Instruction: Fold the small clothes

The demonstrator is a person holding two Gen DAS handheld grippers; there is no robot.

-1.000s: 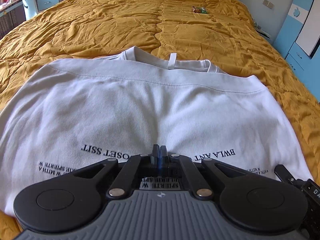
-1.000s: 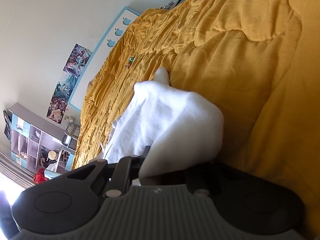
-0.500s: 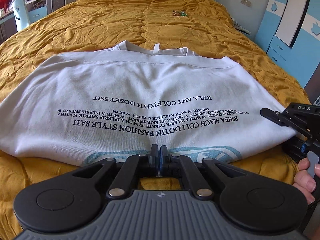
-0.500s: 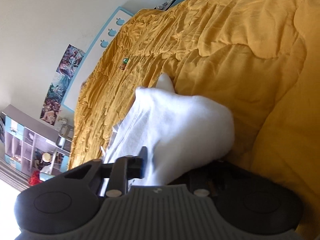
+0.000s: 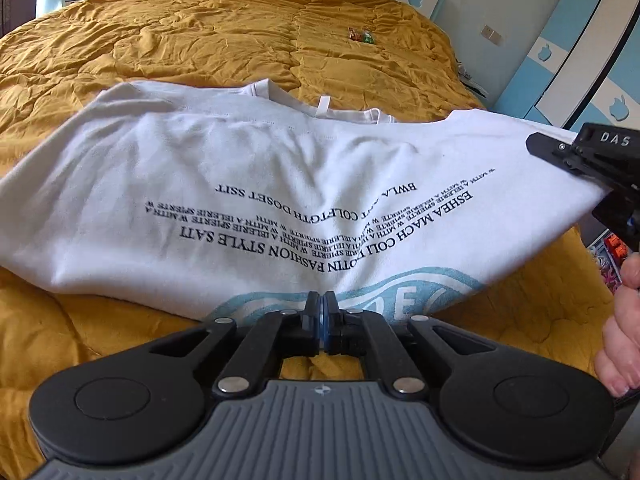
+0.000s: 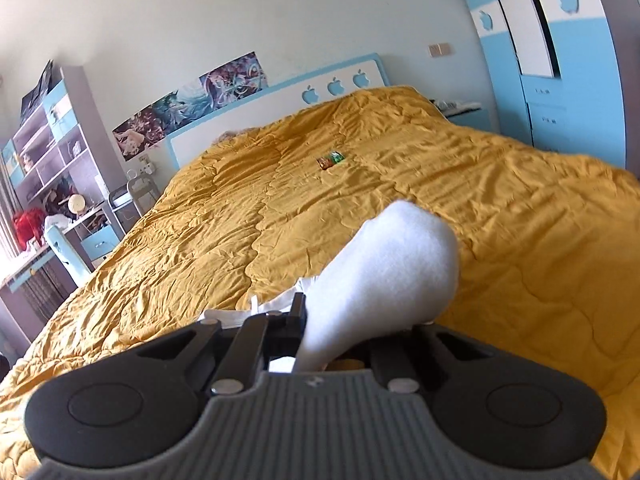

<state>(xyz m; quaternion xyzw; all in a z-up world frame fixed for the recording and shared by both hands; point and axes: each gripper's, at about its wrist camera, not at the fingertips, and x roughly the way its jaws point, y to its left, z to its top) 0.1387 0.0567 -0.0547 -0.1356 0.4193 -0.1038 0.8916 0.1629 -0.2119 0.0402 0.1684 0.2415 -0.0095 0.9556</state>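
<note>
Both grippers clamped on the white shirt [image 5: 280,184]: left gripper [image 5: 321,312] at its hem, right gripper [image 6: 304,332] on bunched fabric. Uneven pulling could skew the fold.

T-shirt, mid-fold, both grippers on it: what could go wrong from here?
1. The right gripper pinches only a bunched corner of the T-shirt; cloth balloons past its fingers, so it may slip out.
2. The left gripper is shut at the near edge, where its hold cannot be made out. If it is thin, the edge may pull free.
3. The right side is raised while the left lies on the quilt, so the fold could go skewed.
</note>
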